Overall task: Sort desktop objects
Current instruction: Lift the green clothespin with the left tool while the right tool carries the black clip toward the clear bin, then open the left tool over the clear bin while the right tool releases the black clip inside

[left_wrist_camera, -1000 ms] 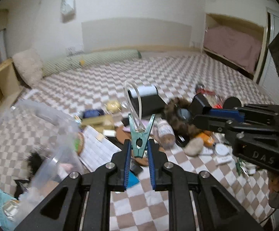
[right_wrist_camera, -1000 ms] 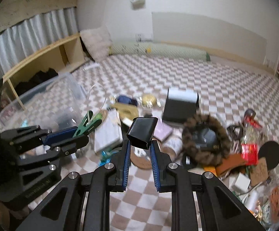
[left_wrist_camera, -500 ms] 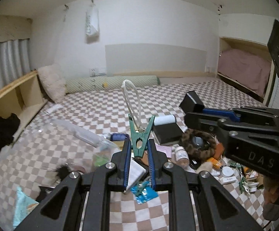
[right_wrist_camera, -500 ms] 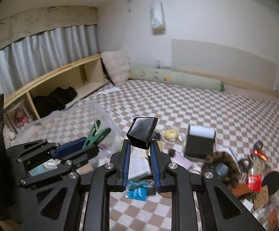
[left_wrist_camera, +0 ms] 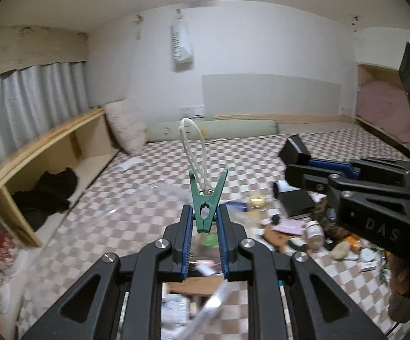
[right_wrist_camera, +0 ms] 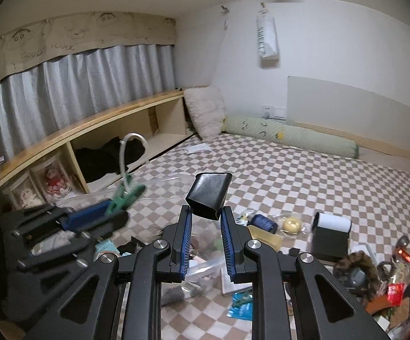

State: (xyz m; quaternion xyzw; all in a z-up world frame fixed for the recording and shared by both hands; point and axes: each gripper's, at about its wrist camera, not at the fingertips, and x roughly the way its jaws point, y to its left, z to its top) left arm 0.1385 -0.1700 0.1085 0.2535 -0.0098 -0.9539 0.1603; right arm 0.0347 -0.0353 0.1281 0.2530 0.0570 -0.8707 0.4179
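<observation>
Left gripper [left_wrist_camera: 204,221] pinches green clothes peg [left_wrist_camera: 206,201], white loop at 12 o'clock; right gripper [right_wrist_camera: 205,221] clamps black clip [right_wrist_camera: 209,195]. Both aloft above checkered mat [right_wrist_camera: 290,175]. Step: carrying. Next: lower into clear bin [left_wrist_camera: 148,198], 10 o'clock, release.

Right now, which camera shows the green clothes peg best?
The left wrist view: the green clothes peg sits sharp and centred between the left gripper's pads, white loop attached. The right wrist view shows it only sideways, small and blurred.
</observation>
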